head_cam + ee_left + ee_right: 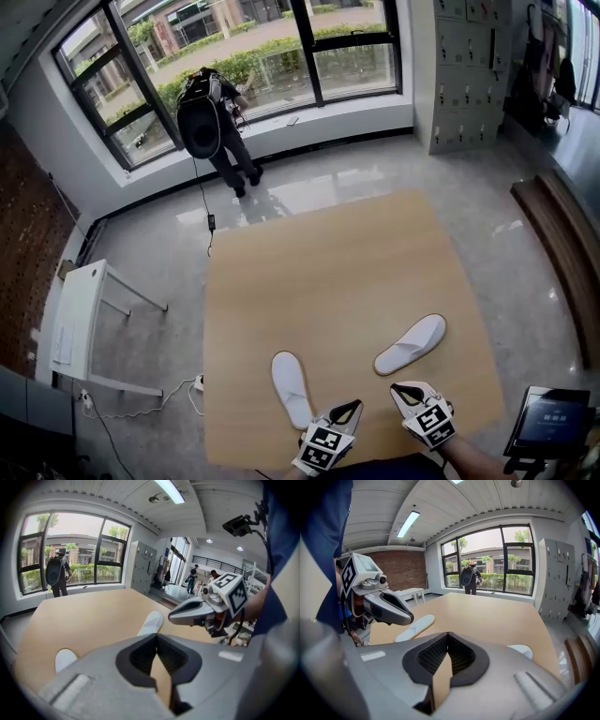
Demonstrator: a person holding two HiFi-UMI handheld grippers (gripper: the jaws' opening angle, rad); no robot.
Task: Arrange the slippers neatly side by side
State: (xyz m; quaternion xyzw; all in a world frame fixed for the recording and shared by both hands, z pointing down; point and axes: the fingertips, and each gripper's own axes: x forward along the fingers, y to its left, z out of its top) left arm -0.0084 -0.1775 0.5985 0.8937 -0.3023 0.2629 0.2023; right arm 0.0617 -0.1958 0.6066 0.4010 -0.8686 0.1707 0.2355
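Nearest me, the left gripper (349,410) and right gripper (405,392) hover side by side over the near edge of the wooden tabletop (328,272). In its own view each shows jaws pressed together with nothing between them. I log the left slipper (292,388) just ahead of the left gripper, lying lengthwise away from me. The right slipper (411,344) lies ahead of the right gripper, angled diagonally toward the right. Both are white, set apart from each other and not parallel. A person (234,161) with a backpack (199,122) stands at the far window (234,56).
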